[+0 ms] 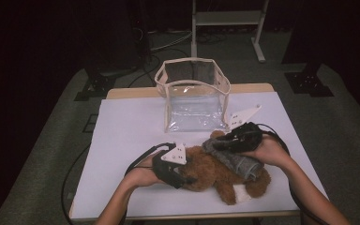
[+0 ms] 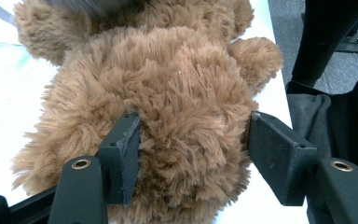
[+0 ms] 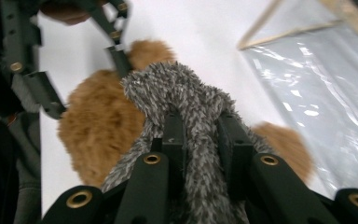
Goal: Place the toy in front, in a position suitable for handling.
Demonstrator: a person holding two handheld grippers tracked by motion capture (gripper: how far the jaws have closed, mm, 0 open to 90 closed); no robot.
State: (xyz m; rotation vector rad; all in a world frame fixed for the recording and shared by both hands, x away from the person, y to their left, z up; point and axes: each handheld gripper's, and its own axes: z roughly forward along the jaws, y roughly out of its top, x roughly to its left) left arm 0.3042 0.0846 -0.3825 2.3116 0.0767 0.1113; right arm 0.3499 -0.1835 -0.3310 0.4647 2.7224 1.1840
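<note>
**Already gripped at both ends: bear and scarf**

Right now the bear [image 1: 218, 171] lies on the white bench [image 1: 122, 136], just in front of the clear bag [image 1: 194, 96], which stands open-topped at the far side. The left gripper [image 1: 180, 177] sits at the bear's left end, and its own view shows the two jaws half open with the plush bulging between them; the pads [image 2: 121, 154] press into the fur on either side, so the bear's head looks held, though loosely. The right gripper [image 1: 227, 138] hovers over the bear's far side, jaws drawn narrow and pinching a fold of the grey scarf [image 3: 186, 112], which drapes across the bear's body.

What could go wrong from here, as I judge it:

- The left grip is on soft pile rather than anything firm. A pull from the scarf side could drag the bear out from between the pads.
- The scarf is caught by only a small fold. A sharp tug may let the knit slide free of the jaws.
- If the scarf is looped round the bear, lifting it could haul the whole toy along and push it into the bag, which is light enough to tip or shift.
- Both cables trail near the bear and could snag it.
</note>
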